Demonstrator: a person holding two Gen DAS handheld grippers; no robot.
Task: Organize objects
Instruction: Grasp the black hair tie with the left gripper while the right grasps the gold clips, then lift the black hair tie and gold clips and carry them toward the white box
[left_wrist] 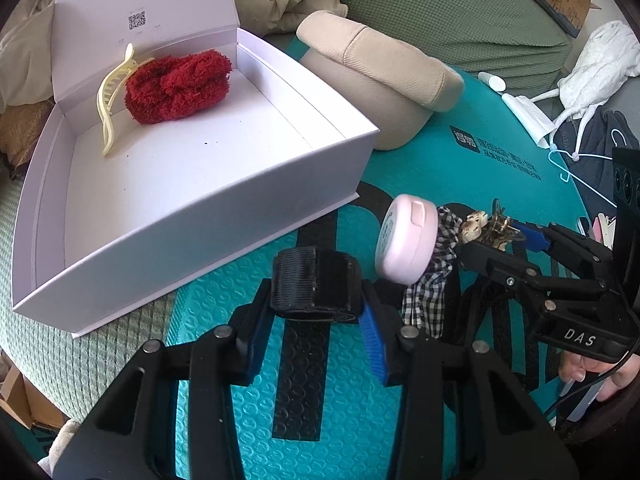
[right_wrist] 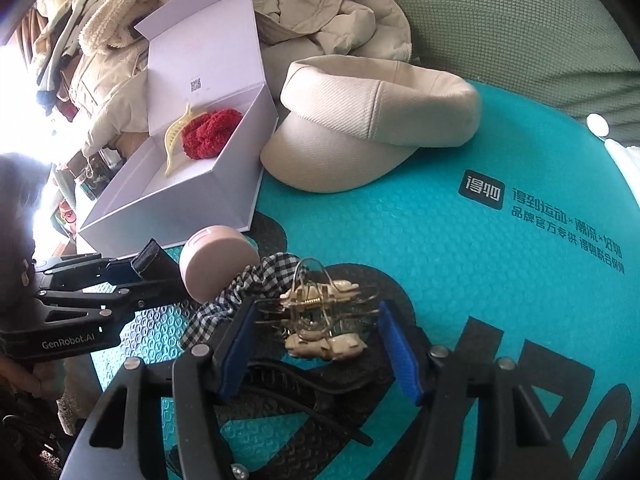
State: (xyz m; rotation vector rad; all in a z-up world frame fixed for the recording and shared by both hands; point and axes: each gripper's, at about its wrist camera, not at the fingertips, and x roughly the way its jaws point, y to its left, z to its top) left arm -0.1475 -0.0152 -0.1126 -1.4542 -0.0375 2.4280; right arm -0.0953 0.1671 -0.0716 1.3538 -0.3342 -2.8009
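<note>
Clamped between the left gripper [left_wrist: 318,312] pads sits a black ribbed band [left_wrist: 314,282]. Just beyond its right jaw stands a pink round case [left_wrist: 406,240] leaning on a checked scrunchie [left_wrist: 430,280]. Right gripper [right_wrist: 320,338] jaws stand apart around a gold hair claw [right_wrist: 322,322], not pressing it; the white box [left_wrist: 224,208] lies beyond-left.

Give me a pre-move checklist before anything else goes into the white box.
1. Left gripper clamped on the black band: ok.
2. Right gripper closed on the gold hair claw: not ok, pads stand apart from it.
3. White box lid open: ok.
4. Free floor in the box beside the red fuzzy item and yellow clip: ok.
5. Pink round case clear of the checked scrunchie: not ok, it leans on it.
</note>
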